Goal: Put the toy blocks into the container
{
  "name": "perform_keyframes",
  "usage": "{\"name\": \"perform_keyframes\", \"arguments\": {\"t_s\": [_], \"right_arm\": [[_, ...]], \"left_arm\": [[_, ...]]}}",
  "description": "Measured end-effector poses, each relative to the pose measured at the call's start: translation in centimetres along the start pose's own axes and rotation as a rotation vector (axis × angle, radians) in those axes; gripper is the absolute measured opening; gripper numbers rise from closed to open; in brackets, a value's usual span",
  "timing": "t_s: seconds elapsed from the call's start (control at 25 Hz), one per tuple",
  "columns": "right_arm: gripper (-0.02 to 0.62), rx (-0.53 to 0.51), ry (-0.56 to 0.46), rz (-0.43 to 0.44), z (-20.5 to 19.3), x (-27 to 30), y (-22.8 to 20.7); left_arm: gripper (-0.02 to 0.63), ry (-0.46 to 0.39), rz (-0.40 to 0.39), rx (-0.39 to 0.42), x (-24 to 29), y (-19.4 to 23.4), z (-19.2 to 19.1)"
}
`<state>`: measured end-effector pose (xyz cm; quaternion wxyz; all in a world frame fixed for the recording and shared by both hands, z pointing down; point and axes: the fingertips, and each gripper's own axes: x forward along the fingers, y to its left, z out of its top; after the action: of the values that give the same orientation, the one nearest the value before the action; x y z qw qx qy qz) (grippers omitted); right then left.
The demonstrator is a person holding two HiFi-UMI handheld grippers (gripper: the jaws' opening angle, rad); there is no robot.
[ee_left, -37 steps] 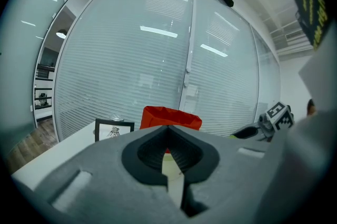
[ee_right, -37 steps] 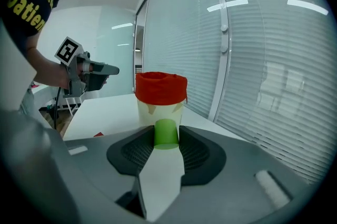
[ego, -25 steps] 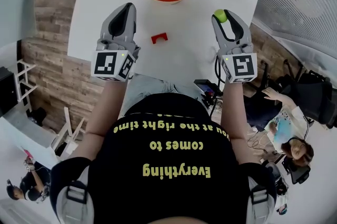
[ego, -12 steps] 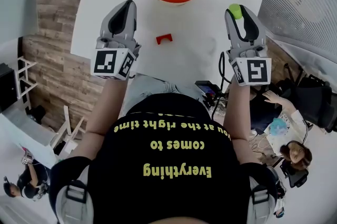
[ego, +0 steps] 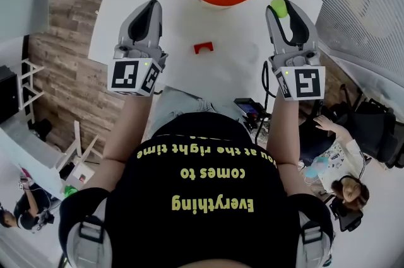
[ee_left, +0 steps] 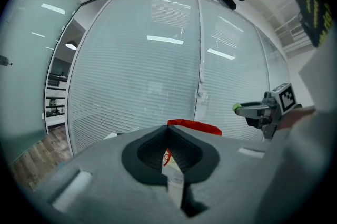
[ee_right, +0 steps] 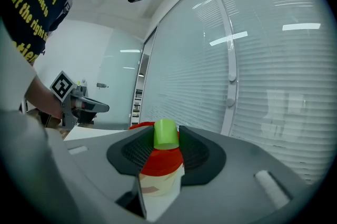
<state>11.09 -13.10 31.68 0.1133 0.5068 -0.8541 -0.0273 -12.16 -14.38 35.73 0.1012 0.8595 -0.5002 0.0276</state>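
White worktop (ego: 240, 71) carried one orange container (ego: 221, 0) with several blocks inside and one red block (ego: 203, 47) lying loose short of it. Two claws hung over it: the left claw (ego: 150, 8) closed and empty, the right claw (ego: 282, 13) pinching one green block (ego: 278, 6). Since a second earlier the right claw had drawn nearer the container, while the red block had not moved.
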Motion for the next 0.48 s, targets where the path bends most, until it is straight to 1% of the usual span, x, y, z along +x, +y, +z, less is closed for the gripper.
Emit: {"name": "perform_keyframes", "arguments": {"t_s": [0.48], "right_arm": [[0.153,0.012,-0.014,0.065,0.6,3.6,1.5]], "left_arm": [[0.0,-0.009,0.049,-0.006,-0.1,2.4,0.4]]}}
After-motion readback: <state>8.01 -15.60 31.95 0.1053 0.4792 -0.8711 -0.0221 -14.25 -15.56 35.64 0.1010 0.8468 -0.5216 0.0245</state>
